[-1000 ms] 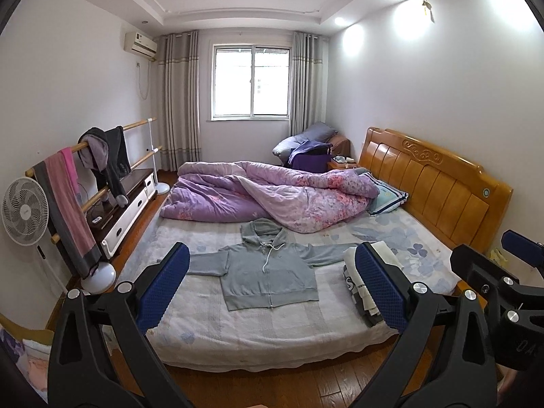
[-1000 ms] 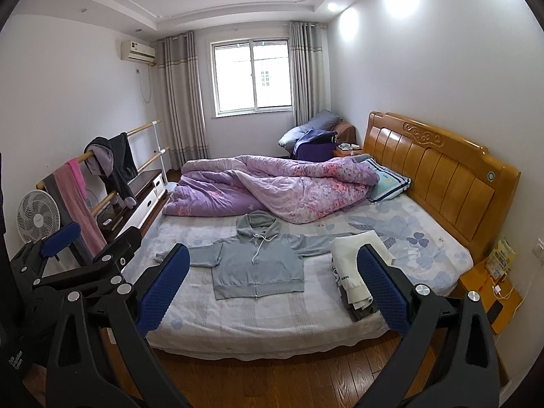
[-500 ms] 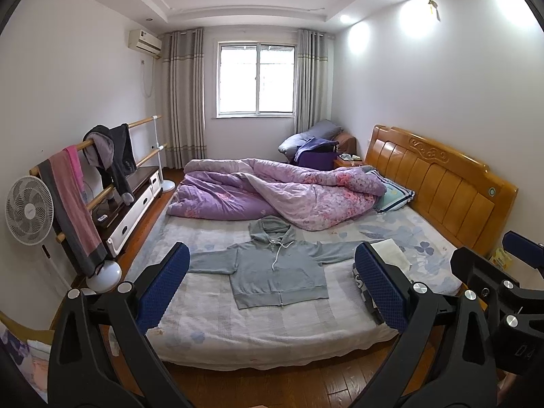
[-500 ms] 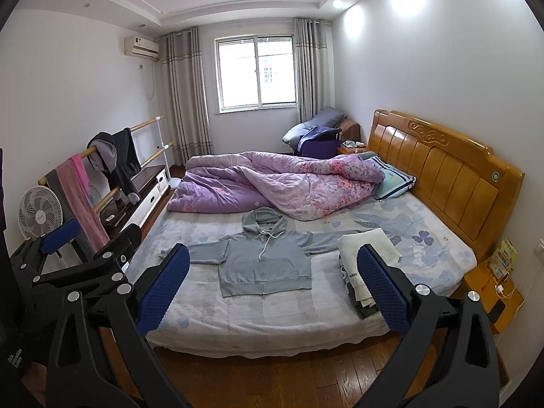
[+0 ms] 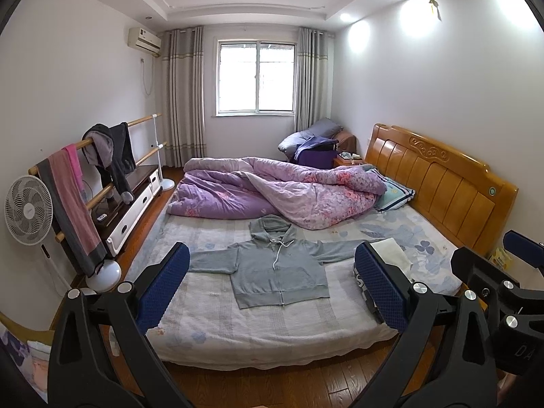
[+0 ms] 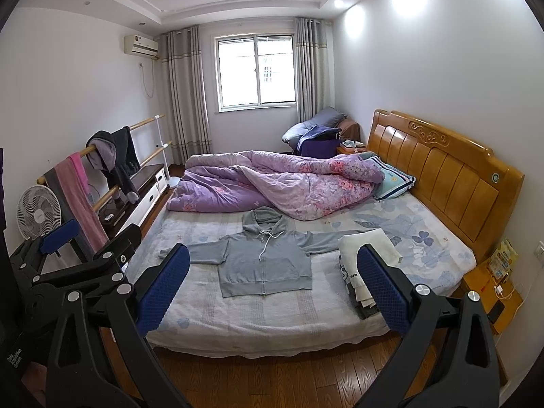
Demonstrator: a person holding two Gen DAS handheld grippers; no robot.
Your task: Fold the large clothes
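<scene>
Hoodie (image 5: pixel 277 272): one, grey, lying flat and face up on the bed (image 5: pixel 210 326), zipped, both sleeves spread sideways, hood toward a crumpled purple quilt (image 5: pixel 272 193). Just beside its right sleeve sits one stack of folded clothes (image 6: pixel 360 272), white on top. Two grippers hang above the wooden floor (image 6: pixel 272 380), well short of the mattress: left gripper (image 5: pixel 272 292) and right gripper (image 6: pixel 272 289), each spread wide and empty. One fan (image 5: pixel 29 205) and a clothes rail (image 5: pixel 102 166) line the left wall.

Both views sit a little higher and farther from the bed (image 5: pixel 272 326) — seemingly.
</scene>
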